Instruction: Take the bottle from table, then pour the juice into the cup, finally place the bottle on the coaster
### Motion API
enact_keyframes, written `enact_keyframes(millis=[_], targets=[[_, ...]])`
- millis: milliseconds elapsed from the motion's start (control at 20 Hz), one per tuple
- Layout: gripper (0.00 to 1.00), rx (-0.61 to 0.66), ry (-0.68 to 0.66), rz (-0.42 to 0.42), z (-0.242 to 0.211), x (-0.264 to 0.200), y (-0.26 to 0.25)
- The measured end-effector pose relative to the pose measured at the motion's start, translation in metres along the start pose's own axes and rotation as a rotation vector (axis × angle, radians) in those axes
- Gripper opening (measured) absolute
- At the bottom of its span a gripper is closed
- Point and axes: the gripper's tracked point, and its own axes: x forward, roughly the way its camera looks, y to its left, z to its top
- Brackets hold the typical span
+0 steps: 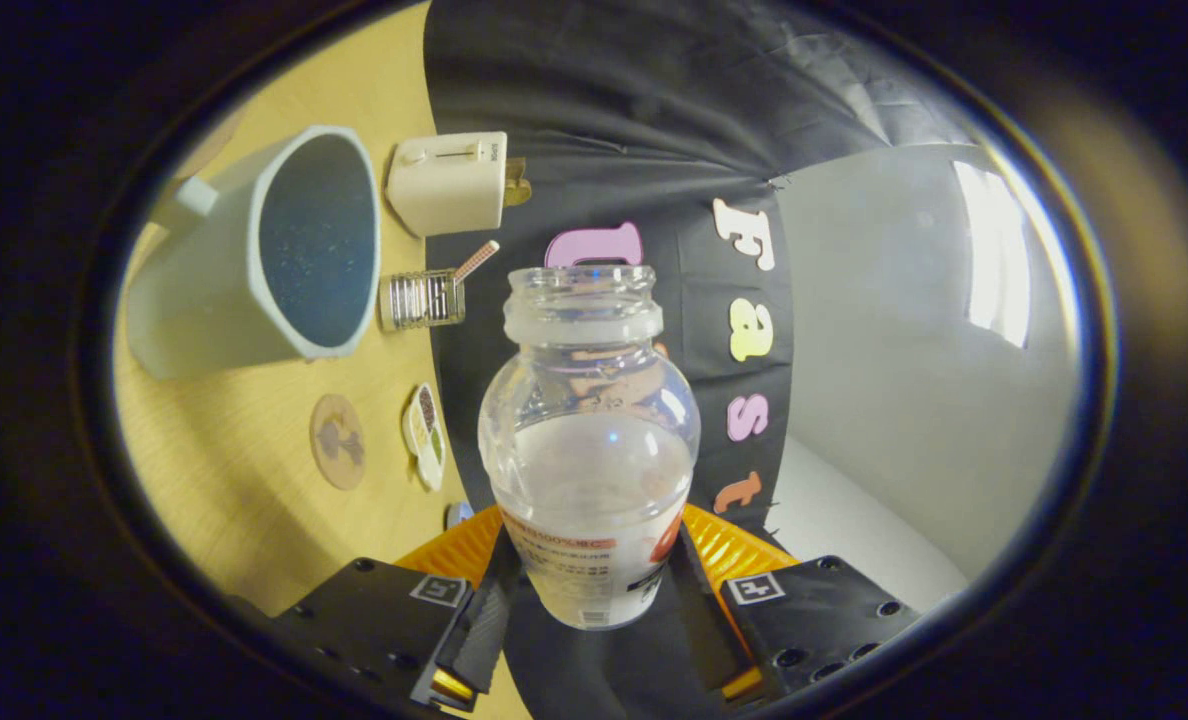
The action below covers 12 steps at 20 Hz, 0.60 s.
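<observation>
My gripper (591,590) is shut on a clear, uncapped bottle (589,440), both fingers pressing its labelled lower part. The bottle holds clear liquid up to about its shoulder. The whole view is rolled sideways, so the wooden table (244,480) stands like a wall beside the bottle. On it lies a large pale cup (264,255) with a dark inside, its mouth turned toward me, off to the side of the bottle's neck. A round brown coaster (337,441) rests on the table nearer the fingers than the cup.
A cream box-shaped appliance (451,182) sits past the cup by the table's edge. A small wire basket (422,298) with a straw-like stick is beside the cup. A small patterned dish (426,435) is next to the coaster. Black cloth wall hangs behind the bottle.
</observation>
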Motion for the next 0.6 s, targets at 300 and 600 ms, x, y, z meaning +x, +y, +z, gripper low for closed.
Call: enact_keyframes(millis=[300, 600], targets=[[0.79, -0.067, -0.024, -0.005, 0.0063, 0.0005, 0.0016], [0.79, -0.098, -0.034, -0.017, 0.0099, -0.0004, -0.0002]])
